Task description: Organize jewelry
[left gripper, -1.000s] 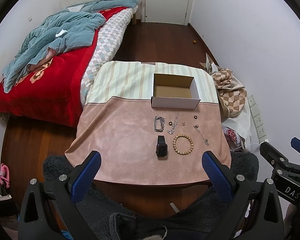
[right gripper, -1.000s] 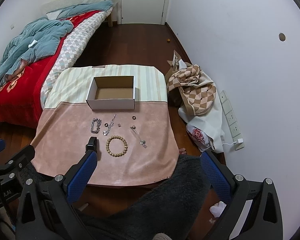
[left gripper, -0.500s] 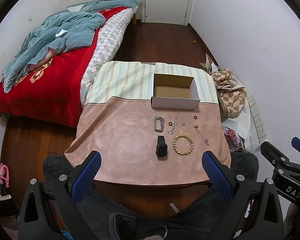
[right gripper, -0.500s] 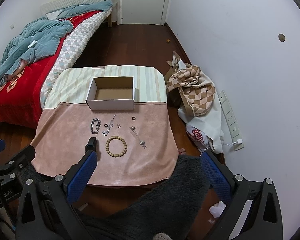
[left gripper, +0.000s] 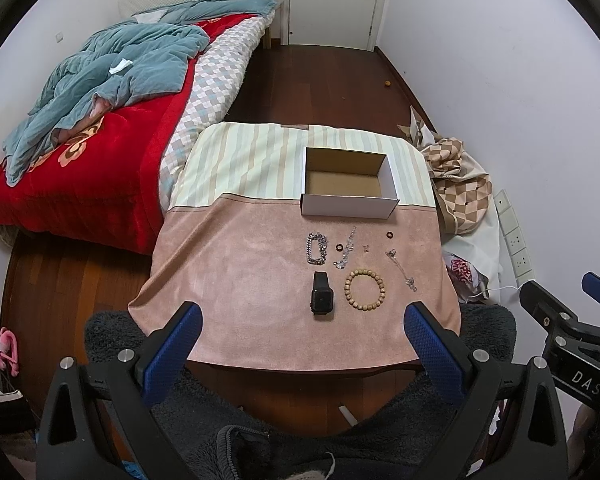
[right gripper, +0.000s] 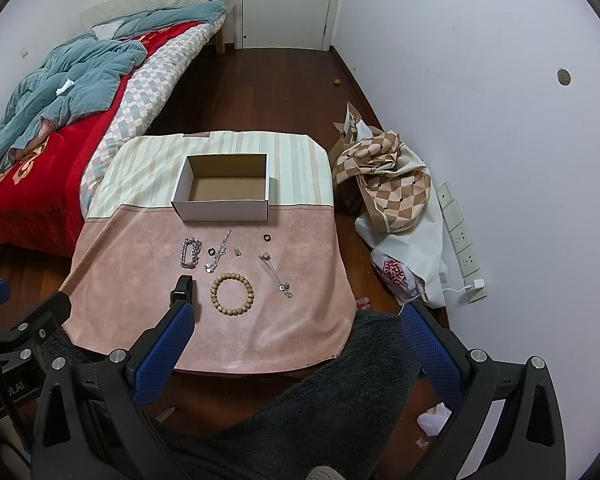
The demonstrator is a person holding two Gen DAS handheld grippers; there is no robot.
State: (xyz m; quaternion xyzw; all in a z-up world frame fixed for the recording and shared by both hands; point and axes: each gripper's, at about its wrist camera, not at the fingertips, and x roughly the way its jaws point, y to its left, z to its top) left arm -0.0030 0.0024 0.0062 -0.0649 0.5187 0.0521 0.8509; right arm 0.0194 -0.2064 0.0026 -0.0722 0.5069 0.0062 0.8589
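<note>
An open white cardboard box (left gripper: pixel 348 184) (right gripper: pixel 223 190) stands empty on the cloth-covered table (left gripper: pixel 235 280) (right gripper: pixel 131 272). In front of it lie a silver chain bracelet (left gripper: pixel 317 248) (right gripper: pixel 190 253), a thin silver chain (left gripper: pixel 346 249) (right gripper: pixel 218 250), two small dark rings, a thin necklace (left gripper: pixel 402 266) (right gripper: pixel 276 272), a wooden bead bracelet (left gripper: pixel 364 290) (right gripper: pixel 232 289) and a black smartwatch (left gripper: pixel 321 298) (right gripper: pixel 181 286). My left gripper (left gripper: pixel 302 332) hangs open above the table's near edge. My right gripper (right gripper: pixel 295 332) is open too, holding nothing; its left finger (right gripper: pixel 167 344) partly hides the watch.
A bed (left gripper: pixel 99 120) with red and teal covers lies left of the table. A checked cloth pile (right gripper: pixel 384 184) and wall sockets (right gripper: pixel 460 240) are on the right. A dark fuzzy rug (right gripper: pixel 340 400) lies below the near edge. A closed door (left gripper: pixel 334 0) is at the back.
</note>
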